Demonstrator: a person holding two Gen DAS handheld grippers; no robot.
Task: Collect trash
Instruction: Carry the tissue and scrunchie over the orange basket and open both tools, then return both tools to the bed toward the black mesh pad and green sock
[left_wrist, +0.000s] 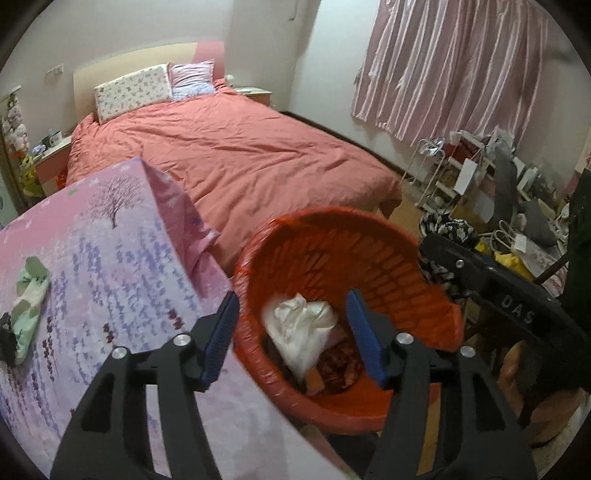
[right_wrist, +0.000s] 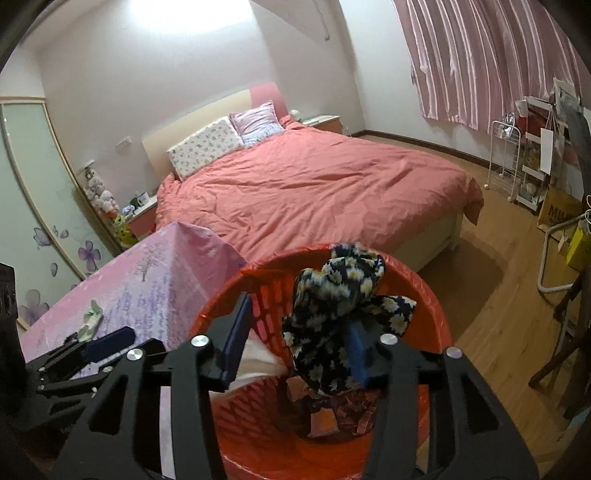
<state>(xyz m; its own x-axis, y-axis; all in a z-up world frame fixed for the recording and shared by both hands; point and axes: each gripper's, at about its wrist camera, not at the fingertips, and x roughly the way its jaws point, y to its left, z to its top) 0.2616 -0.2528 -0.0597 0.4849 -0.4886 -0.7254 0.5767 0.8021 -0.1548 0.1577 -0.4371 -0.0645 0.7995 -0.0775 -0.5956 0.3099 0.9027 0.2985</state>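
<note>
An orange basket (left_wrist: 332, 218) lined with an orange bag stands on the floor beside the table. In it lie a crumpled white bag (left_wrist: 299, 328) and dark red wrappers (left_wrist: 340, 365). My left gripper (left_wrist: 291, 299) hangs open above the basket with nothing between its blue pads. My right gripper (right_wrist: 295, 317) is open over the same basket (right_wrist: 424, 284). A black cloth with white flowers (right_wrist: 343, 295) drapes over its right finger, and a gap shows between the cloth and the left pad. A green-and-white crumpled piece (left_wrist: 29, 295) lies on the table.
The table (left_wrist: 110, 240), under a pink and purple cover, stands left of the basket. Behind is a bed (left_wrist: 240, 155) with a salmon duvet. Racks, bags and clutter (left_wrist: 480, 177) fill the right under the striped curtain. A chair frame (right_wrist: 569, 332) stands on the wooden floor at right.
</note>
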